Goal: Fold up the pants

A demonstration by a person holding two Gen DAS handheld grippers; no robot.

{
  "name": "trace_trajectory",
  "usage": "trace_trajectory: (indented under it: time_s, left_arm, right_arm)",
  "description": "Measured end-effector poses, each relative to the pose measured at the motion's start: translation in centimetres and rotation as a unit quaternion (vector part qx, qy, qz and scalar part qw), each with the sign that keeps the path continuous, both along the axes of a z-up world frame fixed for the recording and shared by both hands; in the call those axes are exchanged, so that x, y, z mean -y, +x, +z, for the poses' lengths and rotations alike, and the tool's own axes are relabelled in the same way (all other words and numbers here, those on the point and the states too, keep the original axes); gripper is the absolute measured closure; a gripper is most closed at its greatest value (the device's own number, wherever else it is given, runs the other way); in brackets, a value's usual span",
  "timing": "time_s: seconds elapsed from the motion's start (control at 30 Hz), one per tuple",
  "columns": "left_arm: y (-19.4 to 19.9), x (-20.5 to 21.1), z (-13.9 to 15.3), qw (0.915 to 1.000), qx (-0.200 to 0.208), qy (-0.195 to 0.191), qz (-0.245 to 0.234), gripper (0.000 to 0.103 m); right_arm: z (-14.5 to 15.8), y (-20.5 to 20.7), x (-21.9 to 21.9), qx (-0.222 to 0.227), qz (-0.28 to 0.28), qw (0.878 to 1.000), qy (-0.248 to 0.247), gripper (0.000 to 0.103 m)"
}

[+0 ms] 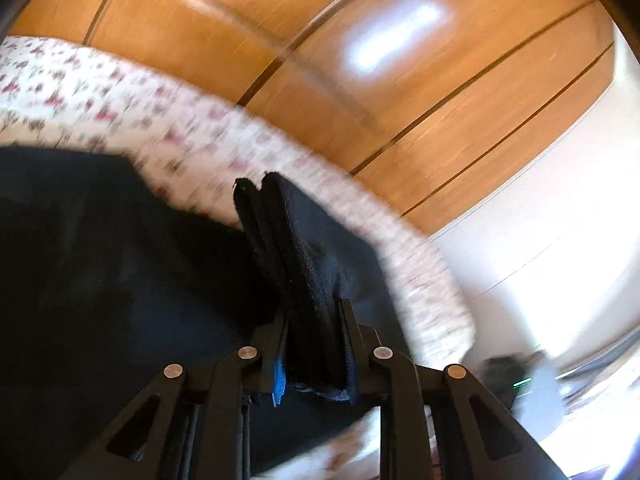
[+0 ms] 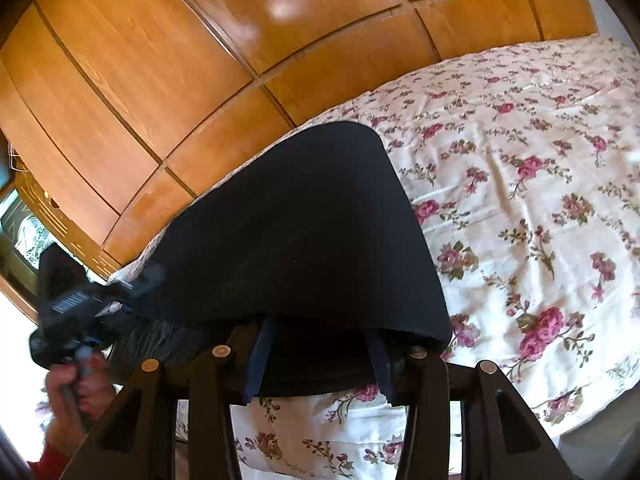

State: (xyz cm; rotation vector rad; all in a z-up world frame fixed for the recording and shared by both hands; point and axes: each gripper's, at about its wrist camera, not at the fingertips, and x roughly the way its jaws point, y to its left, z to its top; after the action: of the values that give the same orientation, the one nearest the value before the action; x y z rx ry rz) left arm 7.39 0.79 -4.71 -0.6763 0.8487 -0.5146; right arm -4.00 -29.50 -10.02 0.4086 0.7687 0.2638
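Note:
The black pants point(image 2: 304, 220) lie on the flowered bedsheet point(image 2: 520, 200), their near edge raised at my right gripper point(image 2: 320, 360). That gripper's jaws stand fairly wide with a thick fold filling the gap and draping over the fingertips. In the left wrist view my left gripper point(image 1: 314, 344) is shut on a bunched, layered edge of the pants point(image 1: 296, 248), which stands up between the pads. More of the dark cloth spreads to the left. The right wrist view also shows a hand point(image 2: 76, 384) holding the left gripper point(image 2: 132, 296), blurred, at the pants' left edge.
Wooden wardrobe doors point(image 2: 180, 60) rise right behind the bed. The bedsheet edge point(image 1: 400, 248) falls off toward a white wall point(image 1: 540, 240). A dark device with a green light point(image 1: 508, 372) sits low on the right. Open sheet lies right of the pants.

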Motion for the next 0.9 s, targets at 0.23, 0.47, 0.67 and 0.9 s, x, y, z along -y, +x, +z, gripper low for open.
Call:
trace_trajectory:
  time_s: [0.23,0.47,0.67,0.9]
  left_arm:
    - [-1.8,0.2,4.6,0.9979,0.062,-0.012,-0.013,0.084]
    - [-4.2,-2.6,-2.6,0.9983,-0.015,0.037,0.043,0.084]
    - [-4.4,-4.2,-7.7,0.9967,-0.036,0.054,0.048,0.083]
    - [-4.9,-3.9,-6.2,0.9959,0.007,0.073,0.053,0.083]
  right_arm:
    - [0.2,-0.1,0.1,0.009,0.006,1.000,-0.003,0.058]
    - [-0.8,0.1,1.1,-0.023,-0.001,1.000,-0.010,0.070]
    - [-0.2,-0.2,-1.5,-0.020,0.058,0.995,-0.081,0.061]
    - [3.3,-1.8,0.0,0.002,0.140,0.990,-0.025,0.057]
